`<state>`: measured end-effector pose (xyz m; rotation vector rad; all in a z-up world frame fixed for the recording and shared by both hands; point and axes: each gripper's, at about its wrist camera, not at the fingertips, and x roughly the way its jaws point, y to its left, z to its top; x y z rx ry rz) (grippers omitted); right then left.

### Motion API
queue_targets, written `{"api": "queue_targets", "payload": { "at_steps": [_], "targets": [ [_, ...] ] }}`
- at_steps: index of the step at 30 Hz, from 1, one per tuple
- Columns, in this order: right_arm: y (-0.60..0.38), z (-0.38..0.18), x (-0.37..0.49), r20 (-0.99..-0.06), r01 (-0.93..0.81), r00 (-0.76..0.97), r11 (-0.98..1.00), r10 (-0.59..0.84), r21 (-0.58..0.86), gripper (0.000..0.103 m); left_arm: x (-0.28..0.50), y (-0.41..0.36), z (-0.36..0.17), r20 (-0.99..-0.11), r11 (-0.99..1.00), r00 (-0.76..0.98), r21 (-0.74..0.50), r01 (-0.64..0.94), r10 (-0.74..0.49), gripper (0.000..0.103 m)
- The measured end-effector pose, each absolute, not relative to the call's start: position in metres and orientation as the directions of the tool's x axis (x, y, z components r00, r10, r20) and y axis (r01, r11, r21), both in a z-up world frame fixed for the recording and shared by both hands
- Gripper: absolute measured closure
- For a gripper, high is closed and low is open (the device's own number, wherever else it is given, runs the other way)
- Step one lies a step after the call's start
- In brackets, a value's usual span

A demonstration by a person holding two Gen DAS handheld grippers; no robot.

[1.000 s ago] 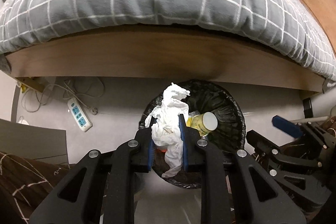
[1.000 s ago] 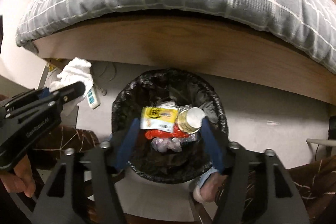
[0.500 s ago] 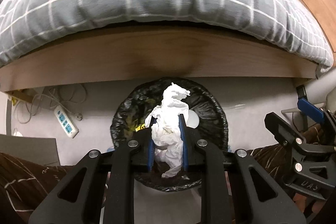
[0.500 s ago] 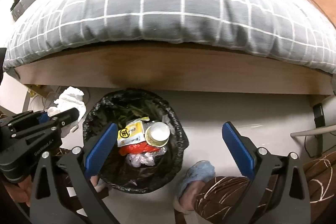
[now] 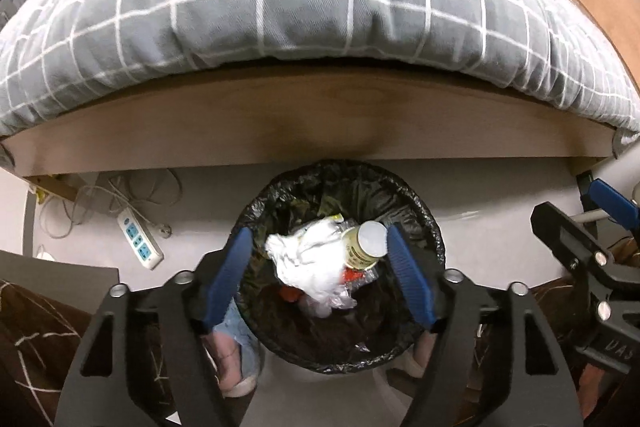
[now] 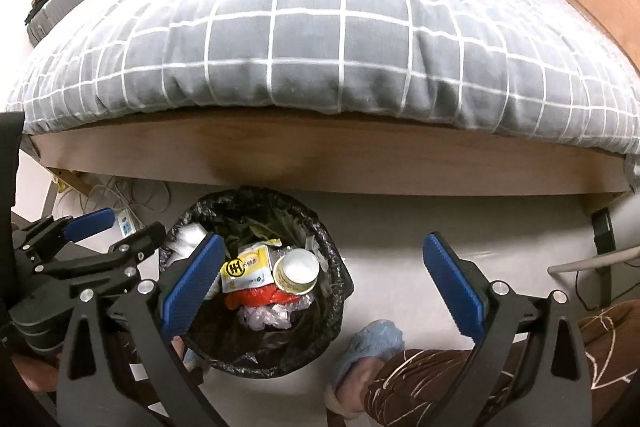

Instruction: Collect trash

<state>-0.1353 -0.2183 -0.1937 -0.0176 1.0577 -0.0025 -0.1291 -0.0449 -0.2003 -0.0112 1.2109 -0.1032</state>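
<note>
A black-lined trash bin (image 5: 434, 233) stands on the floor against the bed frame. My left gripper (image 5: 319, 231) hangs over it, its jaws opening, and nothing is pressed between the blue pads. The crumpled white tissue (image 5: 308, 261) lies loose on the trash below, beside a pale bottle with a white cap (image 5: 370, 239). My right gripper (image 6: 324, 239) stands wide open and empty, mostly over bare floor right of the bin (image 6: 240, 193). A yellow packet (image 6: 248, 269), a red wrapper (image 6: 256, 297) and the bottle (image 6: 298, 269) show inside. The left gripper (image 6: 130, 223) appears at that view's left edge.
A bed with a grey checked duvet (image 5: 304, 7) and wooden side board (image 5: 320, 119) overhangs the bin. A white power strip (image 5: 140, 241) and cables lie on the floor to the left. A person's slippered feet (image 6: 374, 341) and brown patterned trousers (image 6: 440, 383) flank the bin.
The left gripper's jaws have parted and the white tissue has dropped from them into the bin. The right gripper opened wider and drew back to the right of the bin.
</note>
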Motion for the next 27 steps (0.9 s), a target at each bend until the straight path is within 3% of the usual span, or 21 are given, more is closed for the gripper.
{"api": "queue_targets", "payload": {
  "at_steps": [6,16,27],
  "targets": [
    [-0.213,-0.179,-0.135,-0.856,-0.014,0.517,1.000,-0.004,-0.013,0.008,-0.133,-0.032,-0.178,-0.913,0.997,0.401,-0.067,0.034,-0.075,0.006],
    [-0.204,-0.137,-0.146,-0.802,-0.025,0.597,1.000,-0.001,-0.019,0.008,-0.145,-0.021,-0.120,-0.870,0.999,0.491,-0.040,0.018,-0.043,0.006],
    [-0.207,-0.048,-0.186,-0.736,0.013,0.677,1.000,-0.006,0.003,0.008,-0.186,-0.020,-0.028,-0.804,0.999,0.592,-0.035,0.039,-0.051,0.006]
  ]
}}
